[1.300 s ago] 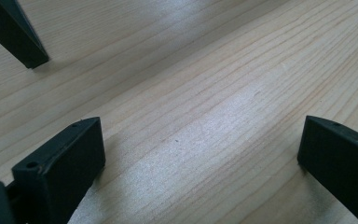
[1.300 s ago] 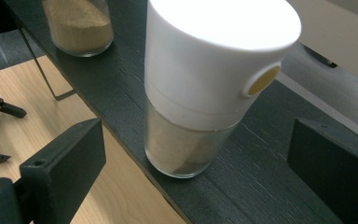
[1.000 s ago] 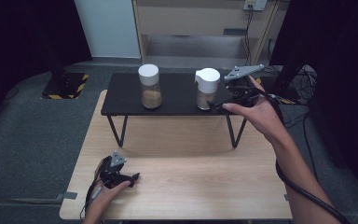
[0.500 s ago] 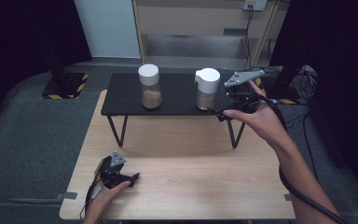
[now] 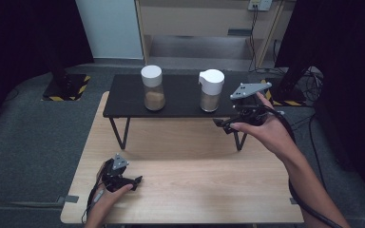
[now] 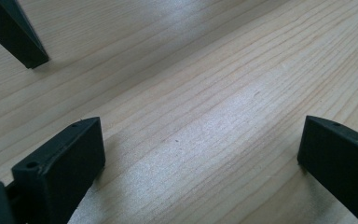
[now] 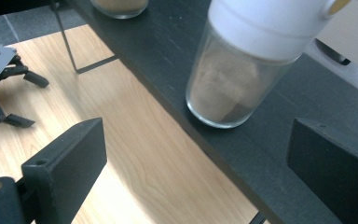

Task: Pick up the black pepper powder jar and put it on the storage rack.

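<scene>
Jar with the spouted white lid (image 5: 211,90) stands on the black shelf (image 5: 123,97), right gripper (image 5: 224,124) now lower and nearer it than 1 second ago, jaws wide open and empty, suggesting approach to grasp.

Glass jar (image 7: 228,88), matt wood table (image 5: 195,185).
</scene>
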Action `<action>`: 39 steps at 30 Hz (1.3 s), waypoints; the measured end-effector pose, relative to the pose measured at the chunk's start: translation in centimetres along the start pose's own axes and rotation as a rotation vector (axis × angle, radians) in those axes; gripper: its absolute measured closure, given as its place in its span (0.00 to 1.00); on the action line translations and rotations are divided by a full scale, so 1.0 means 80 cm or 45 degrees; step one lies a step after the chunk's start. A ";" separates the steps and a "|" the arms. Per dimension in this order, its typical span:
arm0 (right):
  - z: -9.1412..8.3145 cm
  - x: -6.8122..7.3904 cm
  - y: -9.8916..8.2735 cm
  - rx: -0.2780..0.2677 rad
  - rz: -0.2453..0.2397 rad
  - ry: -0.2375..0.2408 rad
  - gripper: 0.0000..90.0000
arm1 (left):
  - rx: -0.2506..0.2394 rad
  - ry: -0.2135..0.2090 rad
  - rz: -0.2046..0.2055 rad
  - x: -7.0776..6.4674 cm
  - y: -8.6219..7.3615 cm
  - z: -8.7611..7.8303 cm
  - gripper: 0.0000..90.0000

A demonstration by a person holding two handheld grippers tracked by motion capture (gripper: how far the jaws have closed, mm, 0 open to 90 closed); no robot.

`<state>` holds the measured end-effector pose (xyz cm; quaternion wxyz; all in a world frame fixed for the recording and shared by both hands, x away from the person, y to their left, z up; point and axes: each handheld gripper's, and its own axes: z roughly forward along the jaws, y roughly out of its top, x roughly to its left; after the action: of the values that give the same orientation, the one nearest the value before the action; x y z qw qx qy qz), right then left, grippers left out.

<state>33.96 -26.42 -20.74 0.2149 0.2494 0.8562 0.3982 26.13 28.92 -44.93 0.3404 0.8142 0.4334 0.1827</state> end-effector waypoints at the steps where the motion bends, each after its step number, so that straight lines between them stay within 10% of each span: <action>1: 0.000 0.001 -0.001 0.002 0.000 0.001 0.06 | 0.001 0.000 0.000 0.000 0.000 0.000 0.00; 39: 0.028 0.042 -0.053 0.093 -0.030 0.048 0.07 | -0.001 0.008 -0.002 -0.003 -0.001 -0.001 0.00</action>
<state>31.51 -25.51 -25.98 0.1943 0.2395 0.8769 0.3687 25.96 28.78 -44.94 0.3395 0.8131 0.4350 0.1853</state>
